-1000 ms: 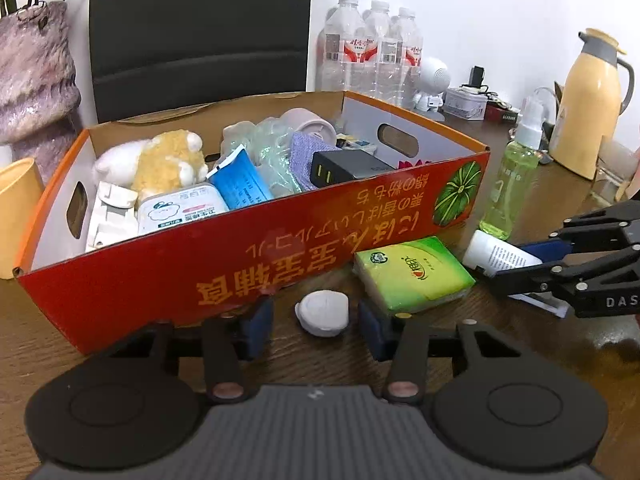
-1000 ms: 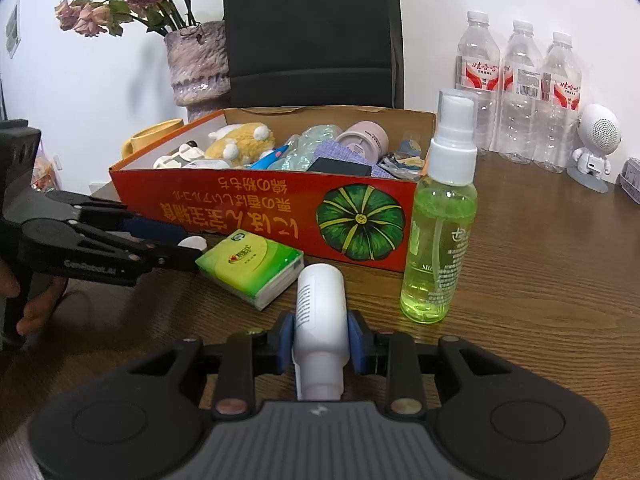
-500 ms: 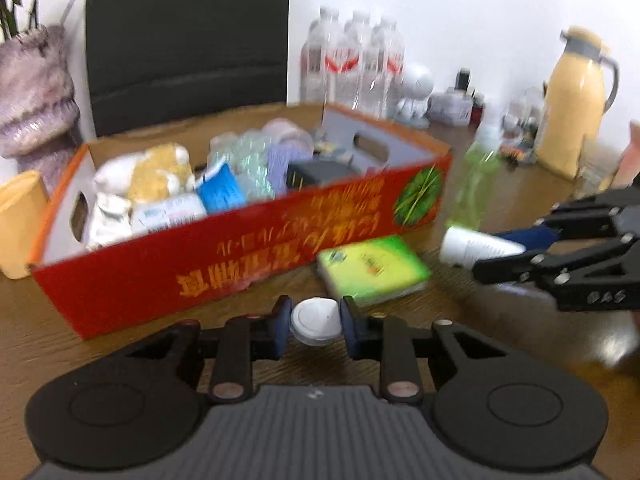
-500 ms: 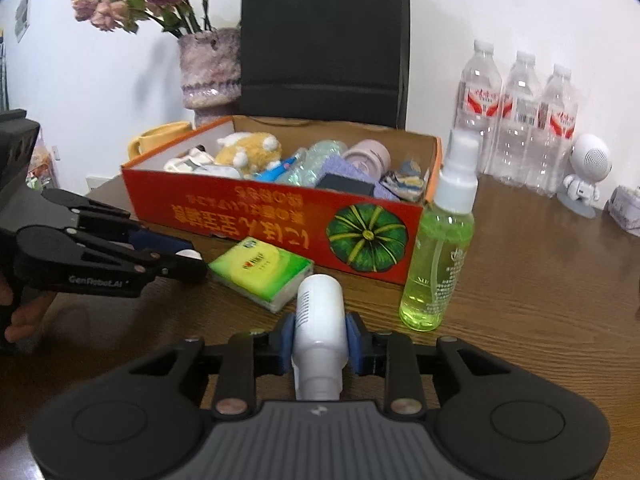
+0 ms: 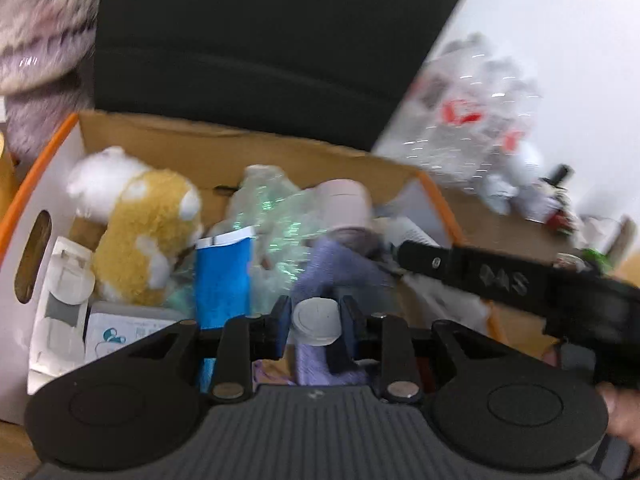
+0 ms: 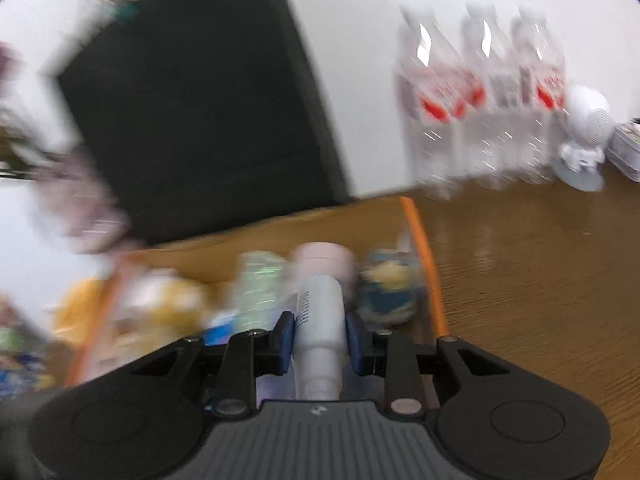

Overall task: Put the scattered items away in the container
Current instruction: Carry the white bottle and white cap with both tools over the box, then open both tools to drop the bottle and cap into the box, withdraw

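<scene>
My left gripper (image 5: 314, 322) is shut on a small round white container (image 5: 317, 321) and hangs over the open orange cardboard box (image 5: 48, 148), above a purple cloth (image 5: 340, 268). My right gripper (image 6: 320, 332) is shut on a white tube-shaped bottle (image 6: 321, 314) and is held over the right part of the same box (image 6: 420, 240). From the left wrist view, the right gripper's black arm (image 5: 500, 280) crosses the box's right end. A plush toy (image 5: 140, 232), a blue packet (image 5: 222, 276), a pink cup (image 5: 346, 204) and crinkled plastic lie in the box. Both views are blurred.
A dark chair back (image 5: 260, 40) stands behind the box. Three water bottles (image 6: 480, 100) and a small white robot figure (image 6: 584, 136) stand at the back right of the wooden table (image 6: 540, 280). A mottled vase (image 5: 36, 40) is at the far left.
Both grippers rose from the table and moved forward over the box, each carrying its item. The green tissue pack and spray bottle have dropped out of sight.
</scene>
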The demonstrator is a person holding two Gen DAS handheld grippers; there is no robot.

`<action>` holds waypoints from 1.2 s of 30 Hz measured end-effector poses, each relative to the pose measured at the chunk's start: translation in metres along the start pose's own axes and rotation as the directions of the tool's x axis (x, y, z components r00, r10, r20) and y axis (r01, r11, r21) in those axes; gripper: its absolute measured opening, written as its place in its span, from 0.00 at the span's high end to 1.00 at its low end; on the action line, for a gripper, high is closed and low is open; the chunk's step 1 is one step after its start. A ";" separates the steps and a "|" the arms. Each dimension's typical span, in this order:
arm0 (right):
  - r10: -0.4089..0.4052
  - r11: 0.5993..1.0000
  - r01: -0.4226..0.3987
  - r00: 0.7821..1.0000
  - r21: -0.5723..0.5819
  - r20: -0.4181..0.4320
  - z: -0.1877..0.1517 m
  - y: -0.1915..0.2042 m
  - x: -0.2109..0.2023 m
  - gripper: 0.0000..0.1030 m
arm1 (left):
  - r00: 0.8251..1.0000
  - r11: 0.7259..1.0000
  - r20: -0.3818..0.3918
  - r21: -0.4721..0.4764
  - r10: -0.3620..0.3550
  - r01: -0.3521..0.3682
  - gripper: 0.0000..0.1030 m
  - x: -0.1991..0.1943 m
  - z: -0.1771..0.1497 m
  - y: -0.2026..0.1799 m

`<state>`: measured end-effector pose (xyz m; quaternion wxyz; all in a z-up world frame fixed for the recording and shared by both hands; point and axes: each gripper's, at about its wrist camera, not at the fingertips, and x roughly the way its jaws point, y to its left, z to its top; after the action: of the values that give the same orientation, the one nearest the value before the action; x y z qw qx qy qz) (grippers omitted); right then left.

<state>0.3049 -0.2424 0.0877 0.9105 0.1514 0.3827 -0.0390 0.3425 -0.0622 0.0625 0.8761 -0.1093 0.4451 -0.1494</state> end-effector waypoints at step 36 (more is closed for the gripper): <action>-0.073 0.994 0.044 0.951 -0.105 -0.301 -0.035 0.061 -0.100 0.08 | 0.961 0.964 -0.080 0.065 0.263 -0.259 0.00 -0.159 -0.018 0.016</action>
<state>0.2221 -0.1782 0.1507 0.8454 0.1000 0.5241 -0.0236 0.2413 0.0089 0.1658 0.8703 -0.0194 0.4896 -0.0491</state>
